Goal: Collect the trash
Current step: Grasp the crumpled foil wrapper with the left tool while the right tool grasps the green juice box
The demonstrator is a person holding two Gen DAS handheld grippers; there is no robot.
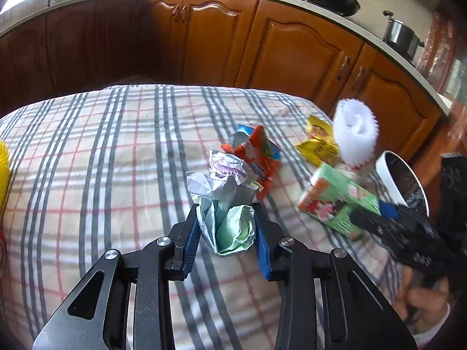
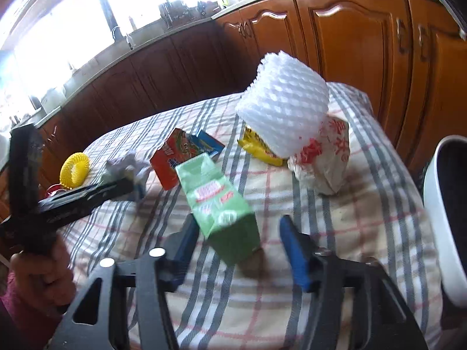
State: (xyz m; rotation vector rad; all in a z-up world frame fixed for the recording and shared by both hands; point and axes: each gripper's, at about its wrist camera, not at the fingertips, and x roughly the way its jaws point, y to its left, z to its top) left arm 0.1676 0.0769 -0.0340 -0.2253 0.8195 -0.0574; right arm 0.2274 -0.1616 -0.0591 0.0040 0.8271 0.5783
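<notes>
My left gripper (image 1: 225, 207) is shut on a crumpled wad of pale green and white paper (image 1: 224, 189), both blue pads pressing its lower part just above the plaid tablecloth (image 1: 102, 160). A green drink carton (image 2: 216, 198) lies tilted and blurred between the fingers of my right gripper (image 2: 237, 221); the jaws stand open, with a gap between the right pad and the carton. The left wrist view shows the carton (image 1: 335, 198) at the right, with the right gripper (image 1: 391, 218) behind it. A white bin with a black liner (image 2: 435, 204) stands at the table's right edge.
More litter lies on the cloth: a red snack packet (image 1: 256, 157), a yellow packet (image 1: 318, 143), a white foam net (image 2: 286, 108), a white bag with red print (image 2: 327, 157) and a yellow ring (image 2: 74, 169). Wooden kitchen cabinets (image 1: 292, 49) run behind the table.
</notes>
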